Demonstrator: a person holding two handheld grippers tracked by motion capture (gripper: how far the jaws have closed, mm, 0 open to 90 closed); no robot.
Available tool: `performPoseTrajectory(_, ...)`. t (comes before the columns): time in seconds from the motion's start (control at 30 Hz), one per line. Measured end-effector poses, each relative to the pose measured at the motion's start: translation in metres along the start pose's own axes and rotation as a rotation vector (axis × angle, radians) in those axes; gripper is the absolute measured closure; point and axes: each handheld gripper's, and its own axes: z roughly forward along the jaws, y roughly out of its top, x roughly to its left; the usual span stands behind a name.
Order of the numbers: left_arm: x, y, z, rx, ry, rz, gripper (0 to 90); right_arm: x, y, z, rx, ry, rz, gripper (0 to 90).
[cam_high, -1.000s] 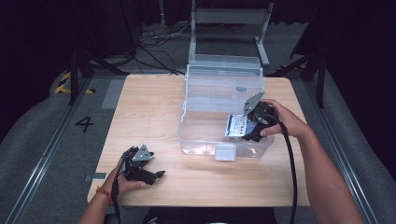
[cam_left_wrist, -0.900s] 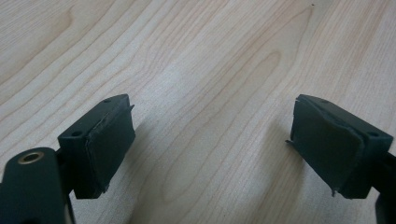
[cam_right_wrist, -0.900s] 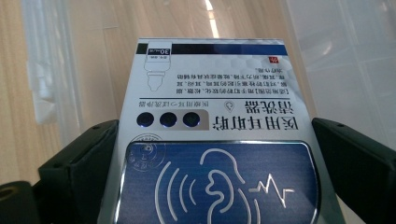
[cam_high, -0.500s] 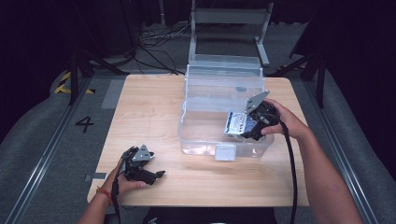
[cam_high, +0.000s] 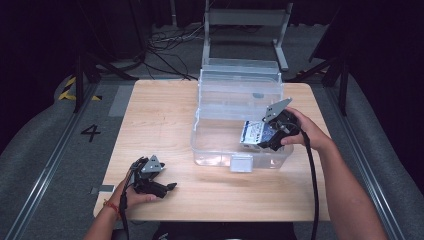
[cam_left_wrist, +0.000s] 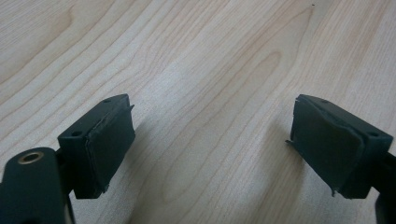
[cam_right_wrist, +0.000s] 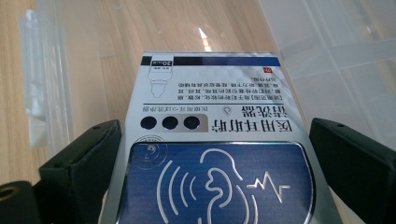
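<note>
Half the box (cam_right_wrist: 210, 140) (lower end cut off) sits between right gripper (cam_right_wrist: 212, 154) jaws.

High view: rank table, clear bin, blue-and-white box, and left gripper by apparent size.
1. Table
2. Clear bin
3 and 4. Blue-and-white box and left gripper: look about alike, and the right gripper covers part of the box, so unranked.

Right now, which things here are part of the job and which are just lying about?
In the job:
right gripper, shut on the blue-and-white box
clear plastic bin, where the box is held

Lying about:
left gripper, open, resting on the table
cables on the floor
</note>
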Motion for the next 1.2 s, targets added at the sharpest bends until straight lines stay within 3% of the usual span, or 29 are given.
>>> performPoseTrajectory(0.17, 0.000, 0.000, 0.000, 0.000, 0.000, 0.000, 14.0, 0.000, 0.003, 0.006, 0.068, 0.006, -0.017, 5.2)
performPoseTrajectory(0.23, 0.000, 0.000, 0.000, 0.000, 0.000, 0.000, 13.9, 0.001, 0.004, 0.008, 0.067, 0.003, -0.020, 5.3)
performPoseTrajectory(0.37, 0.000, 0.000, 0.000, 0.000, 0.000, 0.000, 13.9, 0.000, 0.004, 0.007, 0.018, 0.027, 0.004, 5.2)
performPoseTrajectory(0.5, 0.000, 0.000, 0.000, 0.000, 0.000, 0.000, 13.9, 0.000, 0.002, 0.009, 0.003, 0.033, 0.007, 5.4)
performPoseTrajectory(0.53, 0.000, 0.000, 0.000, 0.000, 0.000, 0.000, 13.9, 0.000, 0.001, 0.009, -0.018, 0.034, 0.013, 10.3)
performPoseTrajectory(0.57, 0.000, 0.000, 0.000, 0.000, 0.001, 0.000, 13.9, -0.001, 0.001, 0.007, -0.048, 0.027, 0.031, 25.8)
performPoseTrajectory(0.6, 0.000, 0.000, 0.000, 0.000, 0.001, -0.001, 14.0, -0.002, 0.000, 0.004, -0.077, 0.023, 0.044, 28.8)
performPoseTrajectory(0.63, 0.000, 0.000, 0.000, 0.000, 0.001, -0.001, 13.9, -0.002, 0.000, 0.004, -0.077, 0.023, 0.044, 28.8)
performPoseTrajectory(0.67, 0.000, 0.000, 0.000, 0.000, 0.002, 0.001, 13.9, -0.003, 0.000, 0.003, -0.100, 0.024, 0.054, 16.2)
performPoseTrajectory(0.7, 0.000, 0.000, 0.000, 0.000, 0.001, -0.001, 13.9, -0.003, -0.001, 0.002, -0.103, 0.026, 0.053, 10.8)
performPoseTrajectory(0.77, 0.000, 0.000, 0.000, -0.001, 0.000, -0.004, 13.9, -0.002, 0.000, 0.002, -0.093, 0.016, 0.051, 25.3)
performPoseTrajectory(0.8, 0.000, 0.000, 0.000, 0.002, 0.004, -0.002, 13.9, -0.001, 0.000, 0.002, -0.077, 0.019, 0.043, 14.5)
performPoseTrajectory(0.87, -0.001, 0.003, 0.000, 0.022, 0.007, -0.010, 14.0, -0.001, 0.001, 0.001, -0.089, 0.009, 0.036, 20.8)
performPoseTrajectory(0.9, -0.002, 0.004, 0.000, 0.029, 0.013, -0.018, 14.2, -0.001, 0.001, -0.001, -0.103, -0.006, 0.038, 19.0)
performPoseTrajectory(1.03, -0.007, 0.013, 0.001, 0.066, 0.002, 0.016, 19.7, -0.002, 0.000, -0.010, -0.154, -0.027, 0.055, 22.4)
performPoseTrajectory(1.17, -0.014, 0.029, -0.003, 0.045, 0.011, 0.054, 21.7, -0.006, -0.002, -0.023, -0.189, -0.064, 0.066, 27.2)
performPoseTrajectory(1.2, -0.016, 0.040, -0.008, 0.007, -0.006, 0.072, 22.6, -0.007, -0.002, -0.026, -0.196, -0.069, 0.067, 27.9)
